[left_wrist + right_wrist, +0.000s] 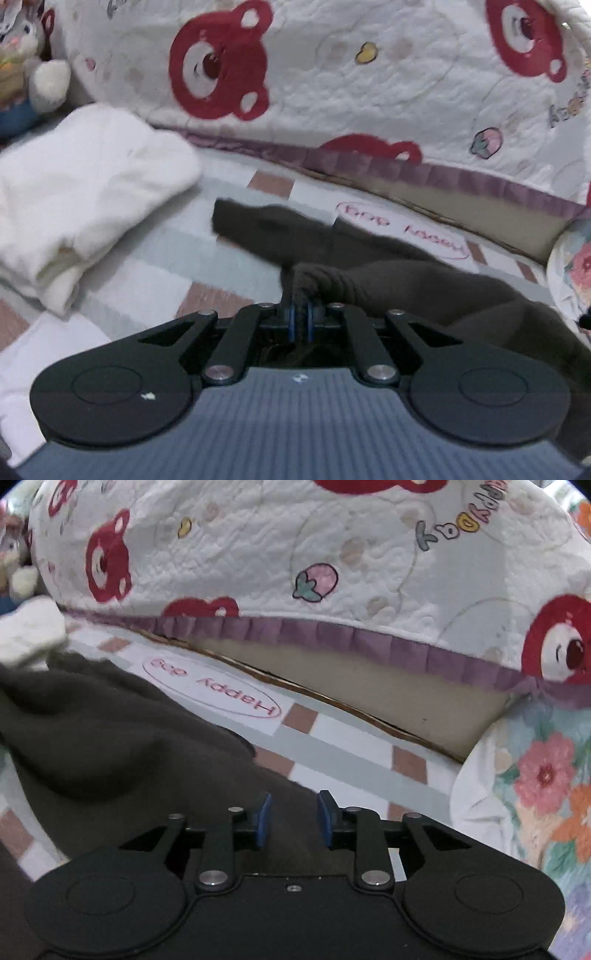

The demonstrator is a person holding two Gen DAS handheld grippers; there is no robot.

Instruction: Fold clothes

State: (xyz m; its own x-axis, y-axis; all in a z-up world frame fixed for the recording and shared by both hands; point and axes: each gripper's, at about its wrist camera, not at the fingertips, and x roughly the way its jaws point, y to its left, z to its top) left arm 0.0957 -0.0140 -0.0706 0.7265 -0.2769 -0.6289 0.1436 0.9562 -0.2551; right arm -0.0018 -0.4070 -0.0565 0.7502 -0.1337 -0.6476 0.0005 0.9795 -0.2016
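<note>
— Where is the dark garment?

— In the left wrist view the dark brown garment (388, 280) lies across the middle and lower right of the frame, spread on the checked bed sheet (155, 273). A bunched fold of it is pinched between the blue pads of the left gripper (300, 314), whose jaws stand nearly together with the cloth between them.

— And the other tool?

— The right gripper (294, 819) sits at lower centre of its own view, jaws parted to a moderate gap, nothing between the blue pads (264, 819). The same garment (110, 738) fills the left and centre below it (whether the fingertips touch the cloth, I cannot tell).

— What else is around?

— A folded cream-white garment (81, 199) lies at the left of the left wrist view, apart from the dark one. Behind, across the top of both frames, is a white quilt with red bear faces (332, 74) and a purple ruffled edge. A plush toy (26, 62) sits at upper left, and a floral pillow (535, 775) at the right edge of the right wrist view.
</note>
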